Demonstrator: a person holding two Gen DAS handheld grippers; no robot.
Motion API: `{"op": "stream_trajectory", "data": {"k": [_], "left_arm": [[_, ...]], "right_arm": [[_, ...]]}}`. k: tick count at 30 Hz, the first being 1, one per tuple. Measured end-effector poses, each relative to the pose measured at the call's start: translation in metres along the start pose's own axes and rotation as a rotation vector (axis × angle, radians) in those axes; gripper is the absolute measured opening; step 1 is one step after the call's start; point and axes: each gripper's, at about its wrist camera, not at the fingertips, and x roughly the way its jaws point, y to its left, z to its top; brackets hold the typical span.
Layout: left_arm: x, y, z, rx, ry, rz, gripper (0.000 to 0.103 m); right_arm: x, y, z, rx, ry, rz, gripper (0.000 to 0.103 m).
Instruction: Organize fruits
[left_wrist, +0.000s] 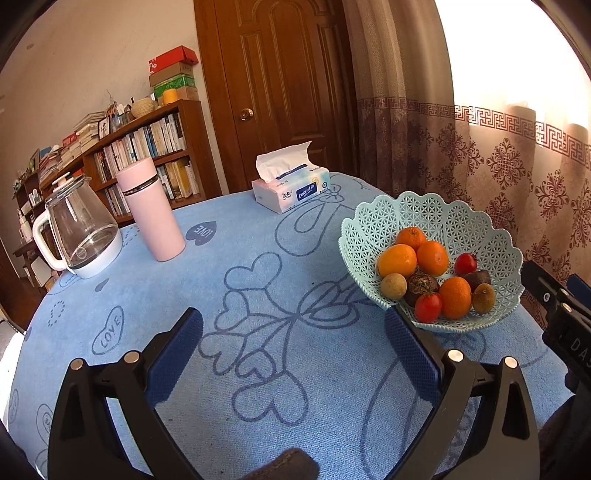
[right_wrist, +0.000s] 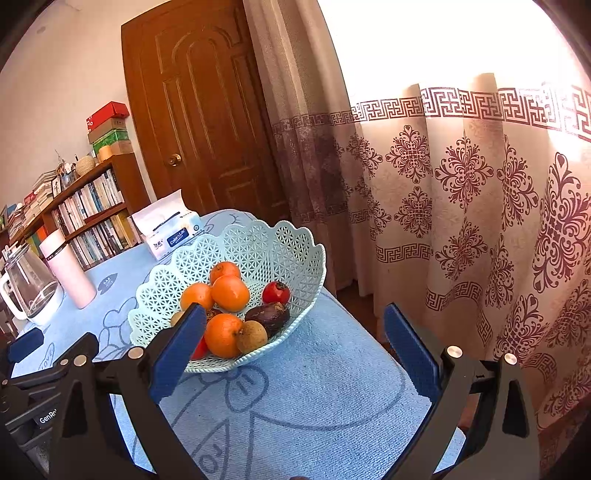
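Observation:
A pale green lattice basket (left_wrist: 424, 214) stands on the blue tablecloth at the right; it also shows in the right wrist view (right_wrist: 266, 240). It holds several oranges (left_wrist: 432, 257), two red fruits (left_wrist: 465, 263), two small tan fruits (left_wrist: 393, 285) and dark purple fruits (right_wrist: 267, 314). My left gripper (left_wrist: 293, 345) is open and empty, low over the cloth, left of the basket. My right gripper (right_wrist: 295, 332) is open and empty; its left finger overlaps the basket's near rim in view.
A tissue pack (left_wrist: 291, 190), a pink flask (left_wrist: 151, 210) and a glass kettle (left_wrist: 79, 229) stand at the far side of the table (left_wrist: 221, 295). A curtain (right_wrist: 461, 221) hangs past the table's right edge. A door and bookshelf are behind.

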Motion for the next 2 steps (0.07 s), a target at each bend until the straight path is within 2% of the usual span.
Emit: {"op": "stream_trajectory", "data": {"k": [2], "left_arm": [[0.0003,0.0152,-0.0081,-0.028,0.031,0.018,0.098]], "right_arm": [[-0.0035,0.0052,-0.0005,-0.022,0.007,0.0,0.098]]}}
